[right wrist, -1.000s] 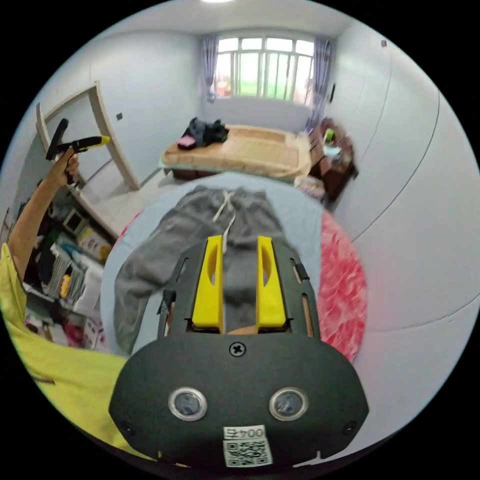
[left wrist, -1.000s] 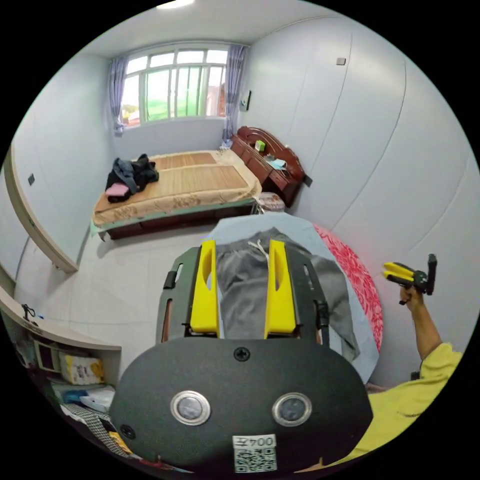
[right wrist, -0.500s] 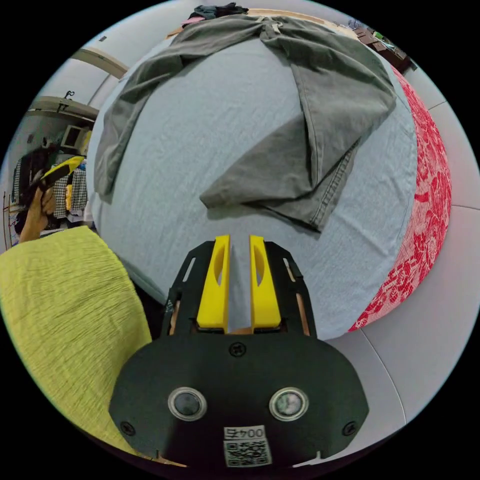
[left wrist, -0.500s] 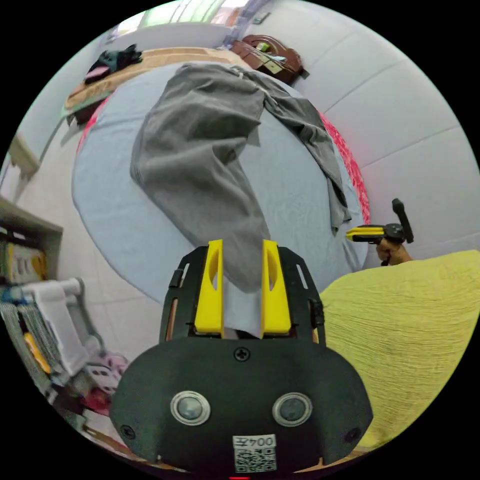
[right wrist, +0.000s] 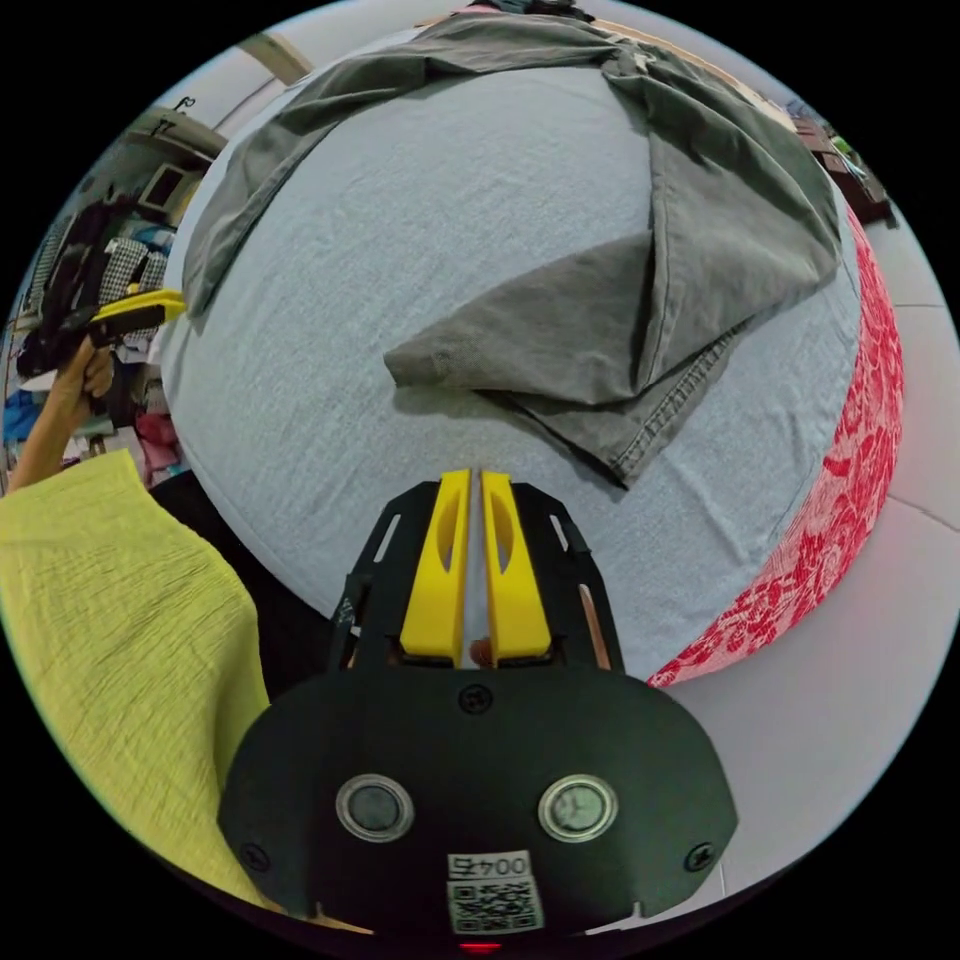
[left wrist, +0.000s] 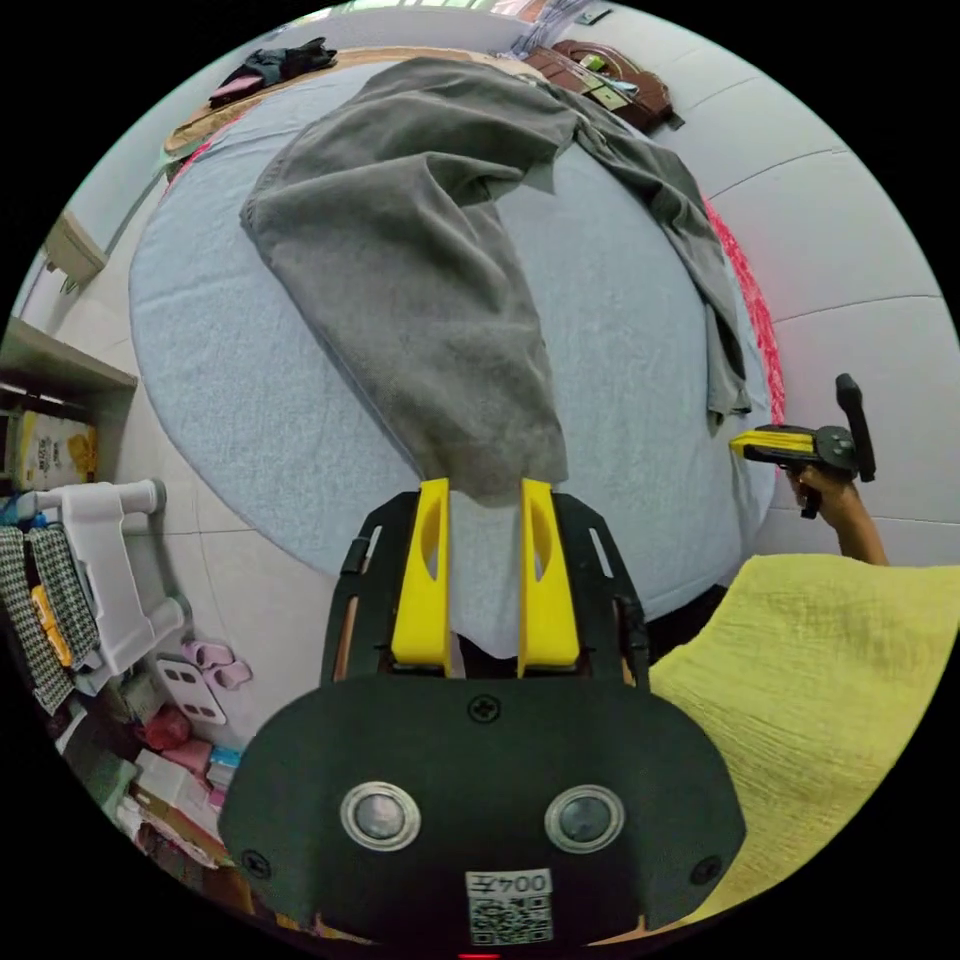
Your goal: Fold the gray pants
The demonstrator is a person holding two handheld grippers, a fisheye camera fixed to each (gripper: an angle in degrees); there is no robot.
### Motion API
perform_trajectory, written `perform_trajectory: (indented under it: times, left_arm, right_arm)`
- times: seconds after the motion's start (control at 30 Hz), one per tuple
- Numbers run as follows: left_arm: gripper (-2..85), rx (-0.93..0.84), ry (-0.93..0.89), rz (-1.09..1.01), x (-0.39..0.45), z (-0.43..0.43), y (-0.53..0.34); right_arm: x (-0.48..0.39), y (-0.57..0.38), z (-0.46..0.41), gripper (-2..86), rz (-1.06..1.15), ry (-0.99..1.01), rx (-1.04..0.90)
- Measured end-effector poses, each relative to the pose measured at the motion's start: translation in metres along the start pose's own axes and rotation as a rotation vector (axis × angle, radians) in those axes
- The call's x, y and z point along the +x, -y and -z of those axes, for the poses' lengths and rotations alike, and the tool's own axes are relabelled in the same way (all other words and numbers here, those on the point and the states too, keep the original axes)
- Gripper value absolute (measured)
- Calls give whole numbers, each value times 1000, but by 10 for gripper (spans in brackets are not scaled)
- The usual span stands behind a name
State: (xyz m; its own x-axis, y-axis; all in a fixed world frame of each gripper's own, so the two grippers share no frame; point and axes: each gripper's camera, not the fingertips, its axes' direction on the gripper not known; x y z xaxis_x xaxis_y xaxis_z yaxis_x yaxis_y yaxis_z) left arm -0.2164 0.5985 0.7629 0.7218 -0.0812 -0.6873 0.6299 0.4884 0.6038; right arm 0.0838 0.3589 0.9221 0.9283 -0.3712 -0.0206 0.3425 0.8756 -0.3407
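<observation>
The gray pants [left wrist: 420, 260] lie spread on a round table under a light blue cloth [left wrist: 620, 330], waist at the far side. My left gripper [left wrist: 485, 490] is open, and its tips are at the cuff of one leg. I cannot tell whether they touch it. In the right gripper view the other leg [right wrist: 600, 330] lies folded over on itself on the blue cloth [right wrist: 400, 200]. My right gripper [right wrist: 470, 478] is just short of that leg, shut with nothing between its jaws. Each gripper appears in the other's view, hand-held at the table edge: right gripper [left wrist: 745, 445], left gripper [right wrist: 175, 300].
A red patterned cloth [right wrist: 830, 520] hangs beneath the blue one at the table rim. A white rack [left wrist: 110, 580], slippers [left wrist: 215, 660] and shelves crowd the floor beside the table. The person's yellow sleeve [left wrist: 830, 680] is close by. A bed [left wrist: 280, 60] stands beyond the table.
Both cameras have tipped down from the room and come in low over the table, each near a pant leg's end. The right jaws have closed. The left jaws have narrowed slightly.
</observation>
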Motion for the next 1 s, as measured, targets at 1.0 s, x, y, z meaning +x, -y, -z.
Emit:
perform_trajectory:
  times: [1.0]
  left_arm:
    - [69, 145, -860, 194, -513, 178, -86]
  right_arm:
    - [36, -116, -124, 144, -352, 1187, 251]
